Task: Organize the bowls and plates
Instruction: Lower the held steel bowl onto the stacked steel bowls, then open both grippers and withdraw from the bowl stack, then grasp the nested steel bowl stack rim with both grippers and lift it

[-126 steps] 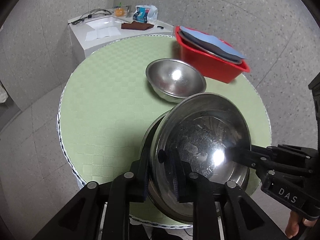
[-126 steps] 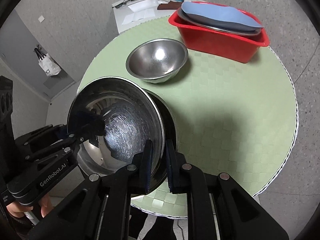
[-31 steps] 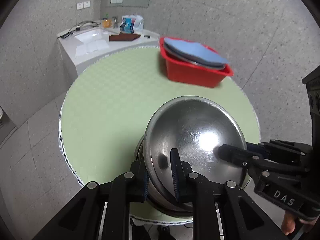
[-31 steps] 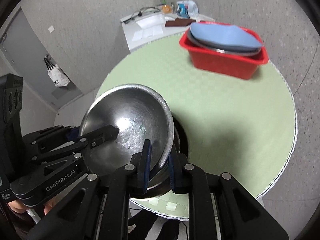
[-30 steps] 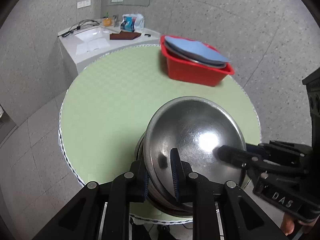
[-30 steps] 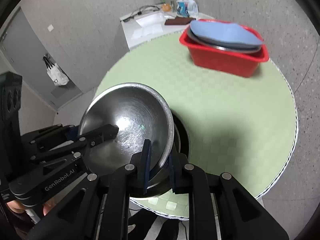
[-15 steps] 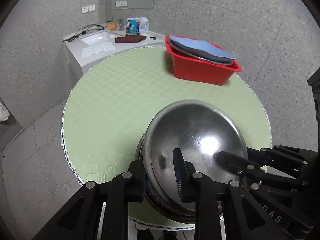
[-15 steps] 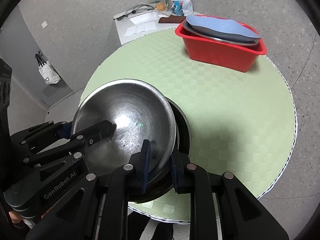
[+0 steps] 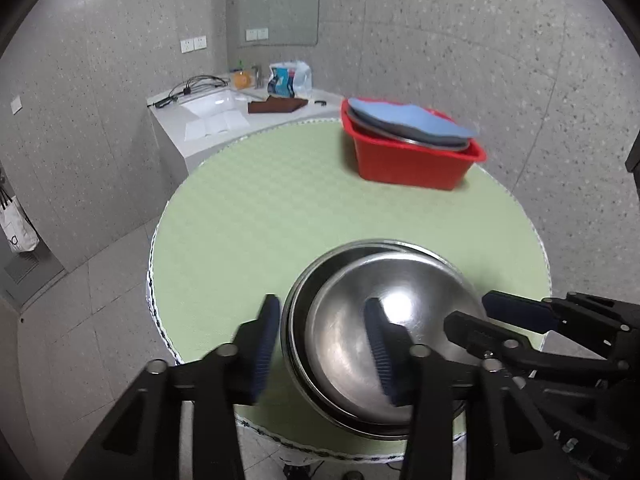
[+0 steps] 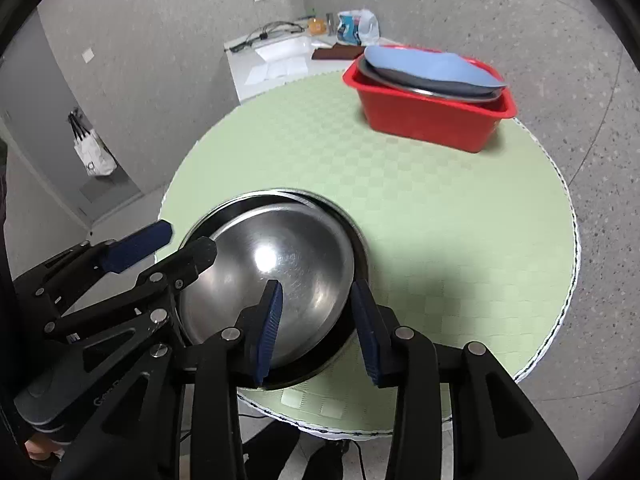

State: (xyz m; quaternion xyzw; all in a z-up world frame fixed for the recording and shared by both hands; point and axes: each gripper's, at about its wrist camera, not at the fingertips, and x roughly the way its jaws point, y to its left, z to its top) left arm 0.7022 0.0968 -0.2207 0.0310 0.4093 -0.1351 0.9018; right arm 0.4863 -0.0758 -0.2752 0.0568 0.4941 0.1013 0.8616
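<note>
Both grippers have let go, left gripper [image 9: 324, 344] and right gripper [image 10: 318, 328] spread wide and empty around the nested steel bowls [image 9: 384, 340] at the near table [image 9: 260, 220] edge (plates sit in the far-right red tub [image 9: 412, 160]), so stacking looks done.

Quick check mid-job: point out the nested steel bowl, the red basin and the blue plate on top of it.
steel bowl [image 10: 276, 264], right wrist view, inner surface near the glare.
red basin [image 9: 408, 164], left wrist view, front wall.
blue plate [image 10: 432, 66], right wrist view, top face.
</note>
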